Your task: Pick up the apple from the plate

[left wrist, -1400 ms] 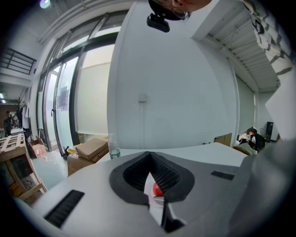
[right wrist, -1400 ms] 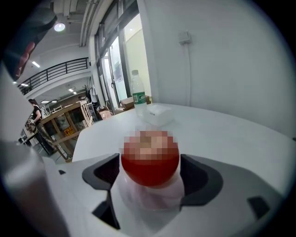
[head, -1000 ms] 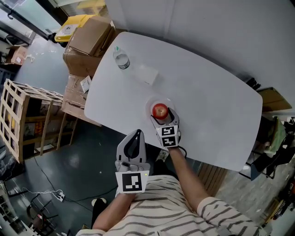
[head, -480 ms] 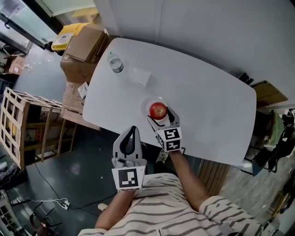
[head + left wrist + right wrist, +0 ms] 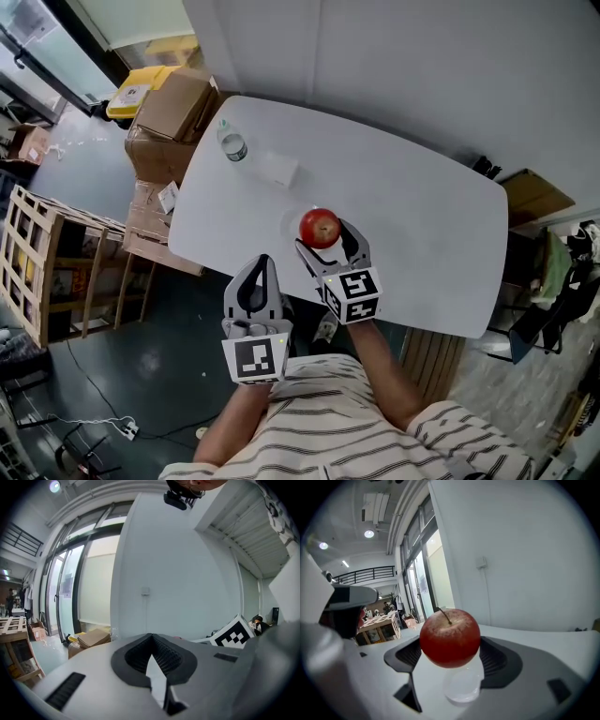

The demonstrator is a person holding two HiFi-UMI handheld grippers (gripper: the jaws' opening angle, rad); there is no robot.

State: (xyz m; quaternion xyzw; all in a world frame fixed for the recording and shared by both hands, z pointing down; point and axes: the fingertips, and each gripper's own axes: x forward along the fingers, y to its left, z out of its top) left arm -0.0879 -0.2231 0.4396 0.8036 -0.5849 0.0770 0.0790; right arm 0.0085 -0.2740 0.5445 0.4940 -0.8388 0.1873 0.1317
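A red apple sits between the dark pads of my right gripper, which is shut on it and holds it just above the table. Under the apple lies the pale, see-through plate, on the white table. My left gripper hangs off the table's near edge, left of the right one, its jaws together with nothing in them.
At the table's far left corner stand a water bottle and a small white box. Cardboard boxes and a wooden crate stand on the floor to the left. A wall runs behind the table.
My right gripper has risen slightly with the apple, which now hangs off the plate. The left gripper stays shut below the table edge.
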